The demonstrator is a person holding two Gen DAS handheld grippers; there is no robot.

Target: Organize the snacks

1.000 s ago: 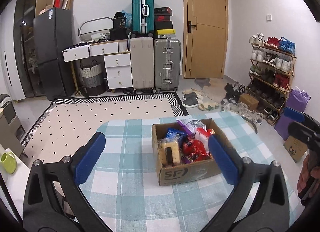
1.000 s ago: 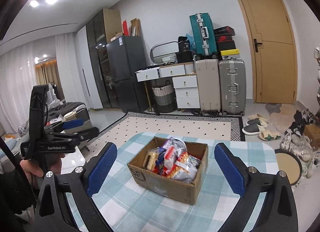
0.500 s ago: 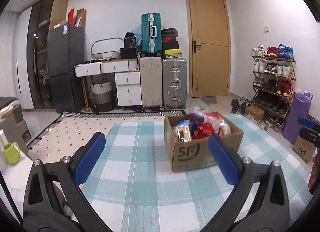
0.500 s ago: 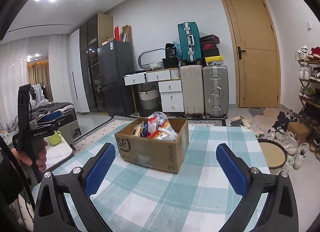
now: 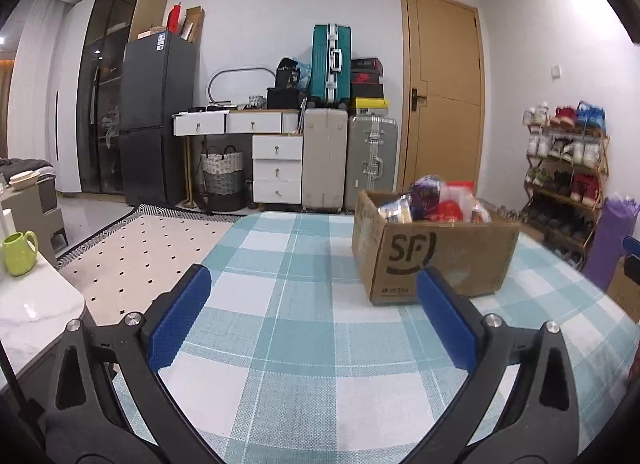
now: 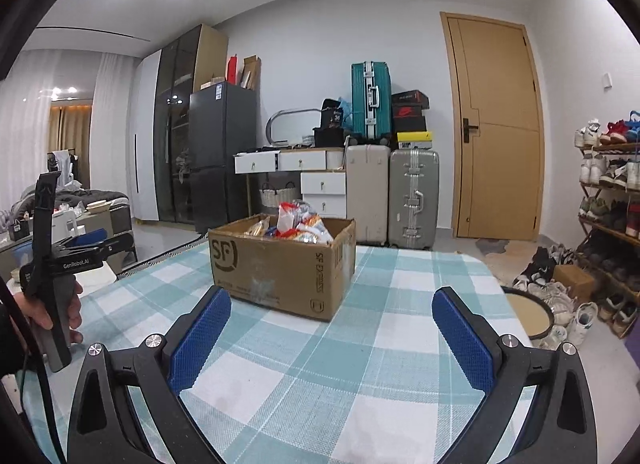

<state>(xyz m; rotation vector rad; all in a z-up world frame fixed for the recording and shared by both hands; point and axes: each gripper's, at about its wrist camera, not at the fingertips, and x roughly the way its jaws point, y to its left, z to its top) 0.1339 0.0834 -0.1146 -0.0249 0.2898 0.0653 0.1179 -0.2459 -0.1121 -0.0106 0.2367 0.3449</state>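
Note:
A brown cardboard box (image 5: 436, 256) marked SF stands on the blue-and-white checked tablecloth (image 5: 304, 304), filled with several snack packets (image 5: 436, 199). In the right wrist view the same box (image 6: 280, 264) sits ahead and left of centre, with snack packets (image 6: 296, 223) heaped in it. My left gripper (image 5: 314, 320) is open, low over the cloth, short of the box and to its left. My right gripper (image 6: 330, 334) is open too, empty, just before the box's near corner. The left gripper (image 6: 86, 244) also shows at the far left, held by a hand (image 6: 48, 308).
Beyond the table lie a dotted rug (image 5: 152, 252), suitcases (image 5: 348, 159), white drawers (image 5: 276, 167), a dark fridge (image 5: 156, 119) and a wooden door (image 5: 444, 103). A shoe rack (image 5: 564, 167) stands right. A green mug (image 5: 18, 248) sits on a marble top left. A round stool (image 6: 528, 312) is beside the table.
Both grippers have dropped from above the table to near cloth level, so the box is now seen from the side instead of from above. Both stayed open.

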